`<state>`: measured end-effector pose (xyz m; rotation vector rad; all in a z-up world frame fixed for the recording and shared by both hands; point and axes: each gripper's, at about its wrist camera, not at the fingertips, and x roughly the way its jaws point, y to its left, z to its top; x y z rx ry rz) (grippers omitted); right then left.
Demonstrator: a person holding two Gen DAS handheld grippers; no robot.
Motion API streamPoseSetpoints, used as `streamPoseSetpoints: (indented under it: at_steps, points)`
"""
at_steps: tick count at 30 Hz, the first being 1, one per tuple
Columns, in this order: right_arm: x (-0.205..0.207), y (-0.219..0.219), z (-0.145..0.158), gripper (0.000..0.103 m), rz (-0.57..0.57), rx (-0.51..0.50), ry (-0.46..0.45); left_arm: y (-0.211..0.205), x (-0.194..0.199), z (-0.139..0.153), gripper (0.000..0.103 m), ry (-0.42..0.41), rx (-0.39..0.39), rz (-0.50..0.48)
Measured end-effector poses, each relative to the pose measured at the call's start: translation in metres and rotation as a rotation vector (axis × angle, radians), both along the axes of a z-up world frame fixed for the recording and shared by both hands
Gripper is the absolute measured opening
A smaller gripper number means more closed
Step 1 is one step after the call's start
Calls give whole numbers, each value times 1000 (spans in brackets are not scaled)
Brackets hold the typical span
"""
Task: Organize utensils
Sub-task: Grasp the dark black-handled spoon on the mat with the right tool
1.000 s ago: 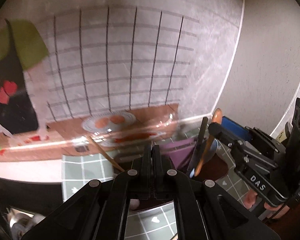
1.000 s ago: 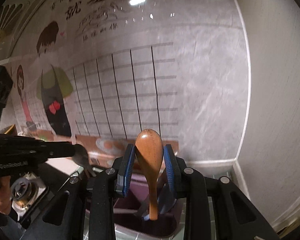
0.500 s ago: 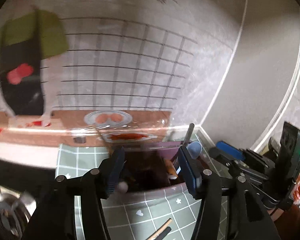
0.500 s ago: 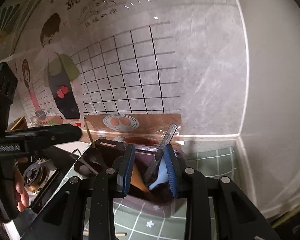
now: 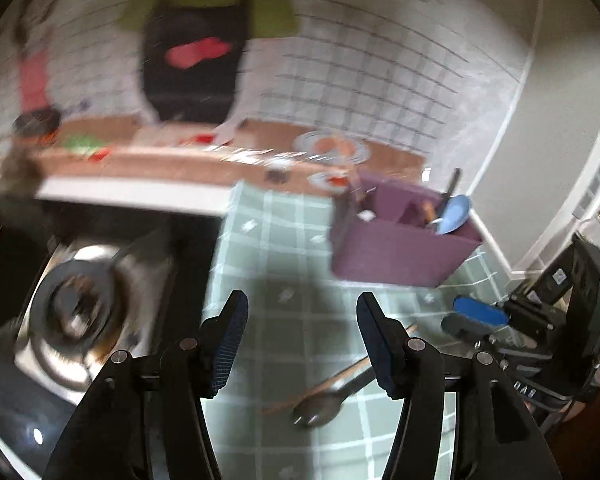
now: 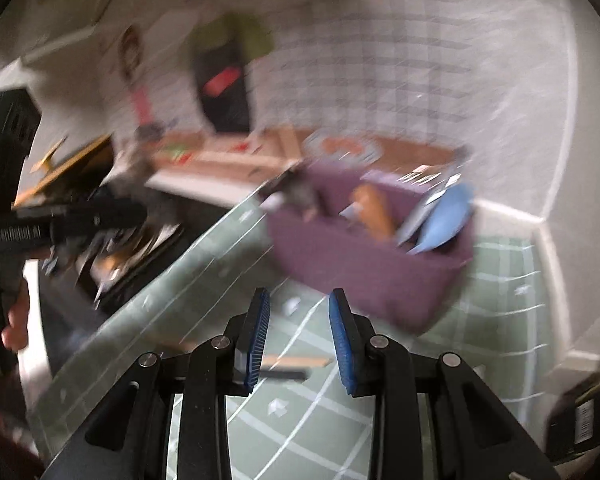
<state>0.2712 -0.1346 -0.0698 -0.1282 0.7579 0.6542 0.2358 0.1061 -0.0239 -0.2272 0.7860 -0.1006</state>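
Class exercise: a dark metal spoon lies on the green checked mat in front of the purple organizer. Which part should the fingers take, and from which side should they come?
Take the dark metal spoon by its handle, coming from above with the fingers across the shaft. It lies flat on the green checked mat, beside a wooden stick, so a side approach would probably snag. The open left gripper is nearest.

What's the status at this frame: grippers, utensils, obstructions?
Left gripper open, empty; right gripper open, empty. Purple organizer holds blue spoon; metal spoon loose on green mat. Nothing blocking.
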Motion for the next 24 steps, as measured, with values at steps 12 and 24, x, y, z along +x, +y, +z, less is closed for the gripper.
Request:
streamPoseSetpoints:
  at_steps: [12, 24]
  points:
    - [-21, 86, -60, 29, 341, -189, 118, 40, -62, -29, 58, 80, -44, 64]
    - [-30, 62, -67, 29, 345, -143, 220, 33, -46, -36, 58, 95, -81, 4]
